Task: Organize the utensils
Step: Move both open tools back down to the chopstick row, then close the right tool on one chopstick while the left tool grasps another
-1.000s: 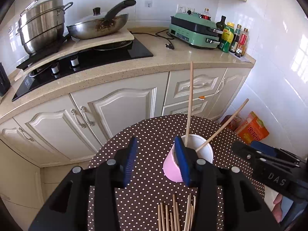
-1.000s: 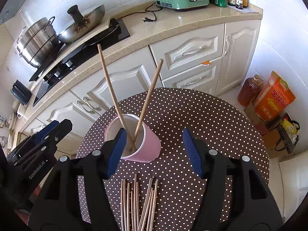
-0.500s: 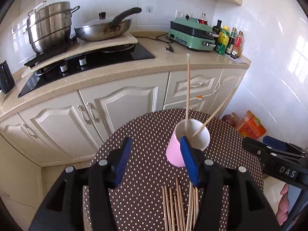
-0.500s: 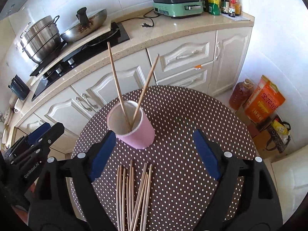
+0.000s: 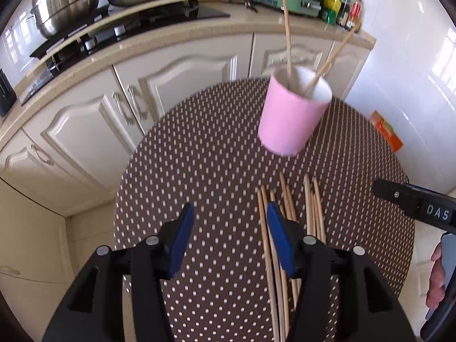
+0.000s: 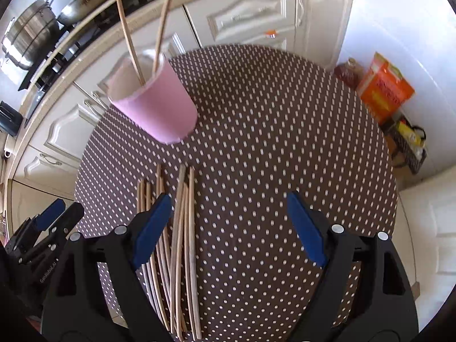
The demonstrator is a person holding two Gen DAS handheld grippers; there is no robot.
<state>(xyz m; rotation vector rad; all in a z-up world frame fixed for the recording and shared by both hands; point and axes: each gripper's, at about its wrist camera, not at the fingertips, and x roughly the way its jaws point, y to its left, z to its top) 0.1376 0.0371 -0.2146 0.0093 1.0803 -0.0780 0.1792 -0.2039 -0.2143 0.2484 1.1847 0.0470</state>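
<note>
A round table (image 5: 199, 142) with a brown, white-dotted cloth carries all task items. Behind its far edge runs a cream kitchen cabinet (image 5: 171, 71) under a stone counter.

A pink cup (image 5: 287, 119) stands upright near the table's far edge. Two chopsticks (image 5: 287, 34) stand in it, leaning apart.

A bundle of loose chopsticks (image 6: 182, 228) lies flat on the cloth between the cup and the near edge, roughly parallel, tips pointing toward the cup.

The left gripper (image 5: 228, 239) points down at the cloth on the bundle's left side. Its jaws have just been opening; they stand apart with nothing between them, the right pad over the bundle's leftmost sticks.

The right gripper (image 6: 228, 228) has likewise just been opening; its jaws stand wide, holding nothing, with the bundle's right-hand sticks lying below the gap.
</note>
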